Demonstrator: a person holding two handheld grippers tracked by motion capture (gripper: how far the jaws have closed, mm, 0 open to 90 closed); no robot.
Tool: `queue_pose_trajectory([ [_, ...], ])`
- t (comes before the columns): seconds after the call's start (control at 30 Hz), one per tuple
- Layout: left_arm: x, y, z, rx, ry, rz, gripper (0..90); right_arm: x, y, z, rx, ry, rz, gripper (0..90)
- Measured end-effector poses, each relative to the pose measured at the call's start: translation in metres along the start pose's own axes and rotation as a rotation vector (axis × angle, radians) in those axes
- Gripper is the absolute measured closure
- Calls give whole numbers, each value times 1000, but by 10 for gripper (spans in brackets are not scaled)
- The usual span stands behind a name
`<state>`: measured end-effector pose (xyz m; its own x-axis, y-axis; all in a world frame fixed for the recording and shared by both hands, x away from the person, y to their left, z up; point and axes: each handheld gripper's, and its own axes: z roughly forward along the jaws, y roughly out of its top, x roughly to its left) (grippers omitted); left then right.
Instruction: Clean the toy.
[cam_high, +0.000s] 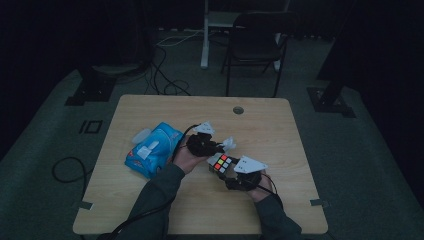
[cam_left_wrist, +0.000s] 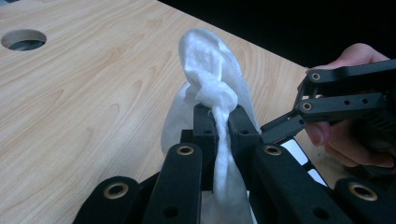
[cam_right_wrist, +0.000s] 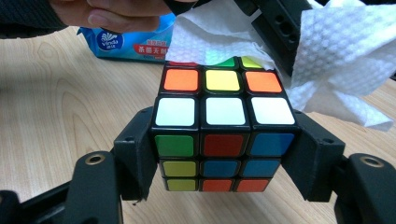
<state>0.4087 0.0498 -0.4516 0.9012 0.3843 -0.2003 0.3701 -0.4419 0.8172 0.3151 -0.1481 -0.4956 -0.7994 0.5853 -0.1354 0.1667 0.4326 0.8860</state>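
- Right gripper (cam_right_wrist: 223, 154): jaws clamped on both sides of a Rubik's cube (cam_right_wrist: 223, 135), centre of the right gripper view. Cube sits square between the pads and off the table.
- Cube top face, front row white-white-white, next row orange-yellow-orange; the far row is partly covered by tissue. Front face top row green-red-blue.
- Left gripper (cam_left_wrist: 218, 126): jaws shut tight on a white tissue (cam_left_wrist: 210, 88), pinched into a thin twist between the pads, the bunched end sticking up above them, centre of the left gripper view.
- In the right gripper view the tissue (cam_right_wrist: 336, 60) drapes over the cube's far top edge and fans out to the upper right.
- High view: both grippers meet at table centre, left gripper (cam_high: 212, 145) just upper left of the right gripper (cam_high: 227, 172), cube (cam_high: 221, 163) between them.
- Blue wet-wipe pack (cam_high: 154, 149) lies on the table (cam_high: 280, 135) left of the hands, apart from the cube.
- Cable hole (cam_high: 238, 110) near the table's far edge, centre.
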Motion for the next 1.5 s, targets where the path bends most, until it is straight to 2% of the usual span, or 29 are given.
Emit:
queue_pose_trajectory([
  [0.33, -3, 2, 1, 7, -44, 16, 860, 0, 0, 0, 0, 2, -2, 346],
  [0.43, -3, 2, 1, 5, -46, 15, 860, 0, 0, 0, -2, 1, -3, 346],
  [0.63, 1, 2, -1, 7, -23, 7, 860, 0, 0, 0, -4, 2, -2, 346],
  [0.77, 6, 0, -3, 12, 10, -11, 860, 0, 0, -1, -5, -1, 2, 346],
  [1.03, 10, -2, -4, 19, 32, -30, 860, -1, 1, -1, -8, -2, 1, 346],
  [1.3, 10, -2, -4, 20, 33, -34, 860, -1, 0, -1, -8, -3, 3, 346],
  [1.5, 7, 1, -5, 16, 19, -19, 860, -1, 0, -1, -7, -3, 4, 346],
])
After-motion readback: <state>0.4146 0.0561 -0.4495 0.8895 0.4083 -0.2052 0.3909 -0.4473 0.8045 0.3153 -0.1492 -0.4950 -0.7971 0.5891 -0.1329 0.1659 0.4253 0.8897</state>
